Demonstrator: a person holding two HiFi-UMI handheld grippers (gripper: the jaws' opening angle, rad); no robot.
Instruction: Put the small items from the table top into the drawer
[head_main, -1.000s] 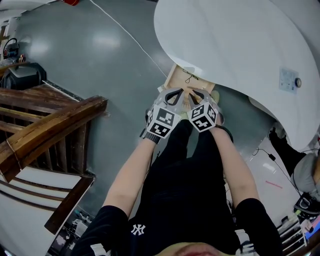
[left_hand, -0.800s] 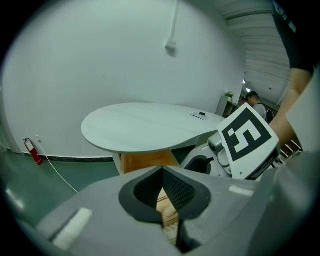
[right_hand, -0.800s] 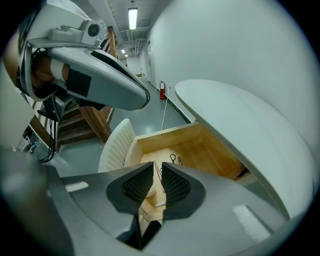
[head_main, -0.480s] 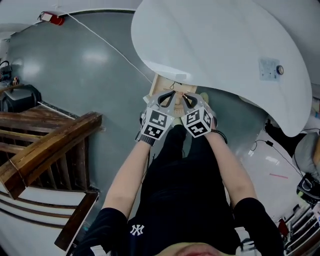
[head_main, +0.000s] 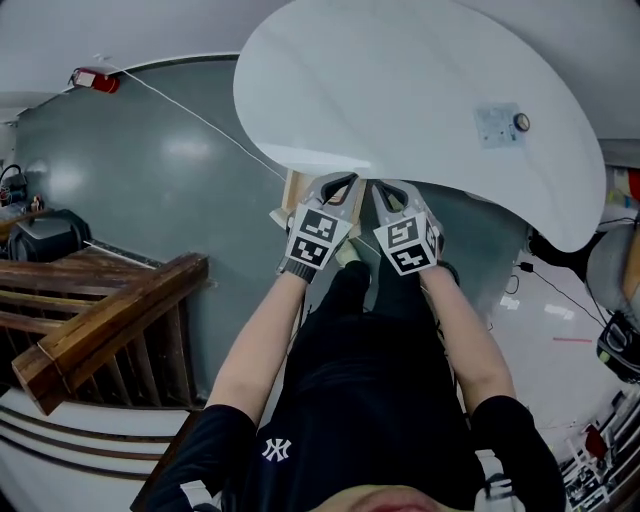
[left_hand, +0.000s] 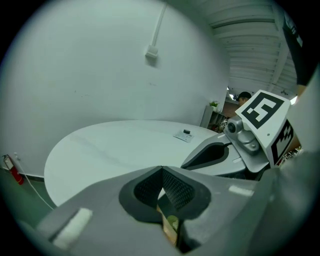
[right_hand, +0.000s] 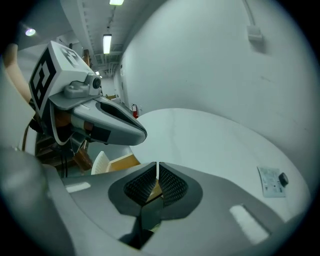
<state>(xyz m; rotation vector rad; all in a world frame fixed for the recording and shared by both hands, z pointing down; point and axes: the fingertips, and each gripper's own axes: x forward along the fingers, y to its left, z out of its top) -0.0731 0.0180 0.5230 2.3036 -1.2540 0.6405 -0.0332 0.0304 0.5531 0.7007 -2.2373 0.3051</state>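
Note:
The white table top (head_main: 400, 90) carries a pale card (head_main: 495, 126) with a small dark round item (head_main: 521, 122) beside it, far from both grippers. The card (right_hand: 270, 181) and the round item (right_hand: 283, 178) also show in the right gripper view, and the card (left_hand: 184, 135) in the left gripper view. Only a strip of the wooden drawer (head_main: 293, 190) shows under the table's near edge. My left gripper (head_main: 338, 186) is shut with nothing in it. Beside it my right gripper (head_main: 390, 192) has just closed and is shut, also with nothing between its pads (right_hand: 170, 184).
A dark wooden stair rail (head_main: 110, 310) stands at the left over the grey floor (head_main: 150, 170). A white cable (head_main: 200, 115) runs across the floor to a red object (head_main: 88, 78). Cables and clutter lie at the right (head_main: 610, 350).
Both grippers have risen and moved from over the open drawer up to the table's edge. Much less of the drawer shows now. The right jaws have closed.

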